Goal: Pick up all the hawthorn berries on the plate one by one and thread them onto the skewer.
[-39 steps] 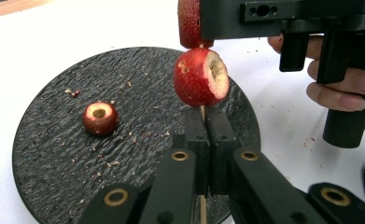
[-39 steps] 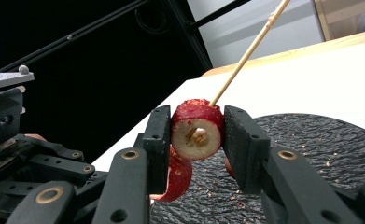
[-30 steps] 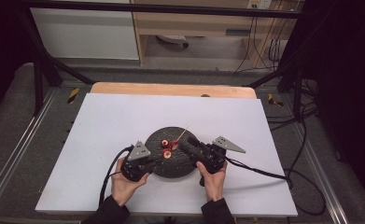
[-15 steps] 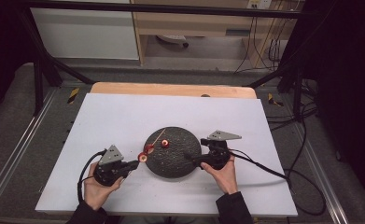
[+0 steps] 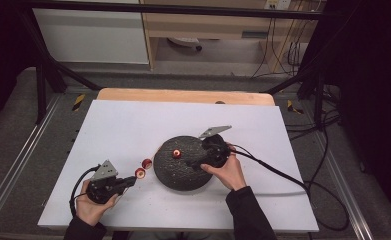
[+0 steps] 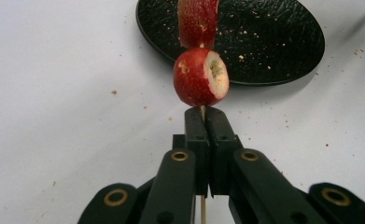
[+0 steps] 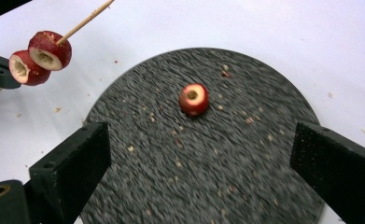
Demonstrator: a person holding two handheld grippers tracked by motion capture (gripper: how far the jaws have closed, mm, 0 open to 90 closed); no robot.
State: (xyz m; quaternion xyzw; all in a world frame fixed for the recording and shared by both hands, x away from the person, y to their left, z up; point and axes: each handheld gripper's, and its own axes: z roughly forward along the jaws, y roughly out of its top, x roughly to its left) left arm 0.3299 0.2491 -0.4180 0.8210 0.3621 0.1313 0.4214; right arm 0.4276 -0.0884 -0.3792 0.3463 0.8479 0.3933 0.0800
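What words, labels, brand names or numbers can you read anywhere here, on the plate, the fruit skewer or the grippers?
None: no readable text on the dark plate, the fruit skewer, the left gripper, the right gripper or the white table.

Right gripper [image 7: 208,182] with its two black jaws spread wide above a dark speckled plate [image 7: 245,186], nothing between them, one cored red fruit [image 7: 193,99] lying on the plate, two more fruits [image 7: 40,57] threaded on a wooden skewer [image 7: 87,18] at upper left, white table [image 7: 264,28] around
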